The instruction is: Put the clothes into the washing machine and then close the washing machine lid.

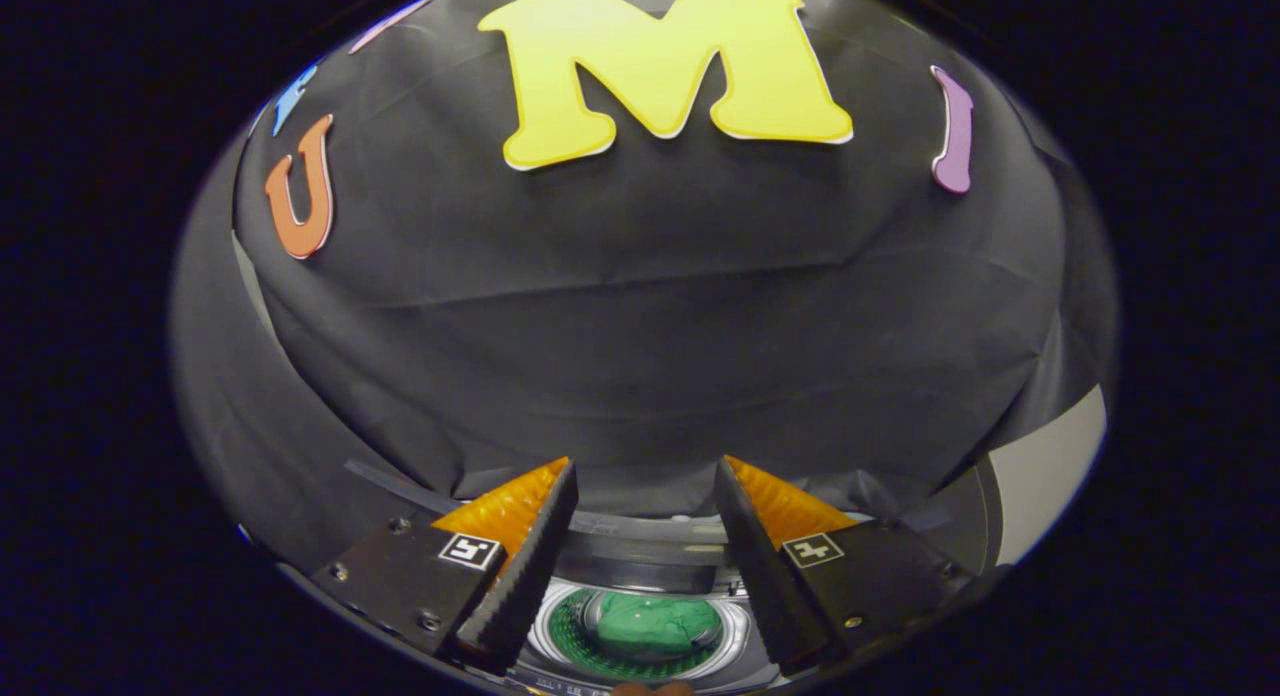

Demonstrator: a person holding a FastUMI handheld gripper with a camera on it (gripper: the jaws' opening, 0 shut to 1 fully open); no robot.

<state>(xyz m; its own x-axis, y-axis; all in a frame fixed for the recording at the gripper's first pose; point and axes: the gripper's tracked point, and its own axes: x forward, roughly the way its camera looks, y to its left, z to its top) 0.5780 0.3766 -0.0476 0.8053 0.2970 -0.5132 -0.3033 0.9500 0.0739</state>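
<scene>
One green cloth point(655, 623) sits in the washer drum point(640, 666); gripper point(645, 506) fingers apart, empty. Lid's unseen, so closing it risks a miss.

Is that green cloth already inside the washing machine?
Inside: the green cloth lies in the washing machine drum, below the open gripper.

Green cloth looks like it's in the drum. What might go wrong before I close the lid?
1. The gripper hangs open above the washing machine, holding nothing; the lid isn't identifiable, so reaching for it is a guess.
2. The green cloth sits mounded in the drum and might catch the closing lid.
</scene>
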